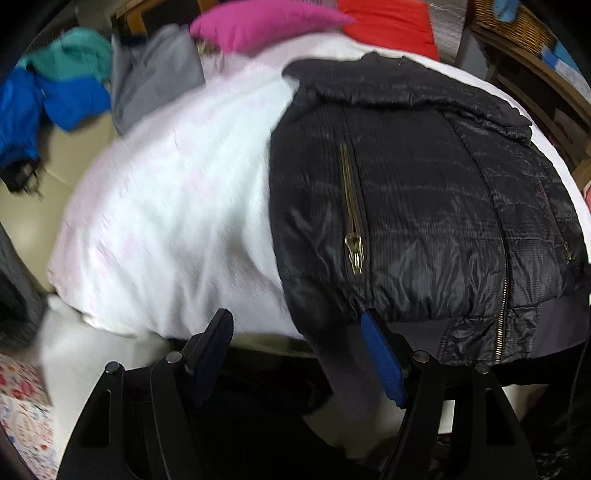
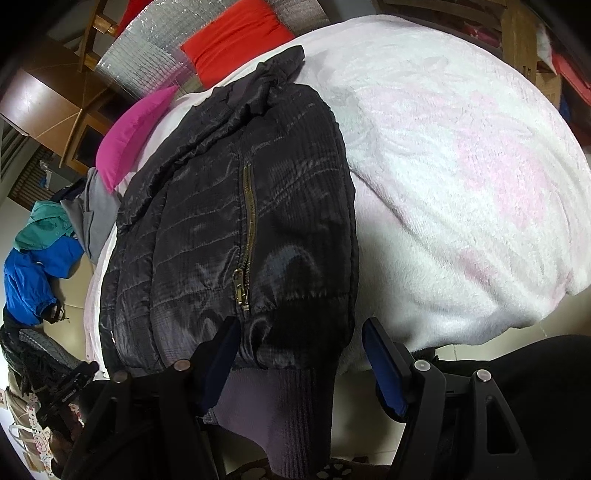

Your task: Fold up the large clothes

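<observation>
— While you look for a brand, I see no readable writing on the black quilted puffer jacket, only its brass pocket zip.
— Where does it lie?
— Flat on the fluffy white-and-pink blanket, its grey ribbed hem hanging over the near edge.
— And the tools?
— The left gripper is spread, nothing pinched; the hem corner sits just beside its blue pad. The right gripper straddles the hem, but whether its pads press I cannot tell.
— The room?
— A magenta cushion, a red cushion, a grey garment, a blue-and-teal jacket on the pale floor, wooden furniture.
</observation>
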Available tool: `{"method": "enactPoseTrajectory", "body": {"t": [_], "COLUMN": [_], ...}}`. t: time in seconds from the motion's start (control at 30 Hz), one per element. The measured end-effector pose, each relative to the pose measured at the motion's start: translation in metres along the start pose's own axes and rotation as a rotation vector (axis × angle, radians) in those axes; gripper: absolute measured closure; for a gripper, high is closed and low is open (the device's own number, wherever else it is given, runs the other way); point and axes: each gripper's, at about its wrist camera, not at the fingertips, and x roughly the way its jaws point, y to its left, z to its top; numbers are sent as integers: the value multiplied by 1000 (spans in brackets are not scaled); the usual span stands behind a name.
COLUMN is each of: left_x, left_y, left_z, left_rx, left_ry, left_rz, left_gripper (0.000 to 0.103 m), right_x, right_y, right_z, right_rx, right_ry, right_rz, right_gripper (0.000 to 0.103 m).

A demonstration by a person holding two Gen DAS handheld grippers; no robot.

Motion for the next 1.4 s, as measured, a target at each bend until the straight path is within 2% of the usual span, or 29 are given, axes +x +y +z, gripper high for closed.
{"method": "enactPoseTrajectory", "body": {"t": [0.07,0.13,0.33,0.73,1.0,1.27,1.4], "left_x": [10,12,3,-25,-34,-22,3], "left_y": [0,-1,-13,-26,-30,-29,-26], "left_z": [-2,-4,-8,-3,0,-4,-6], "left_rx": [-18,-19,39,78,97,92,65], "left_ry": [37,40,-18,-116,-149,-110,-17], "left_rz": [-14,11,93,124,119,112,61], "left_gripper": [31,31,31,31,31,31,31], "right_x": [1,3,2,4,2,4,13], "right_y": [0,0,1,3,0,-5,-6], "right_z": [-1,-1,-2,-2,0,-2,-4], "right_rx": [0,2,-3,-11,-4,-4,12], "right_ry": [2,5,5,8,1,6,22], "right_rz": [-2,0,-2,-16,-16,-22,-17], "right_gripper": [31,31,31,31,31,31,31]}}
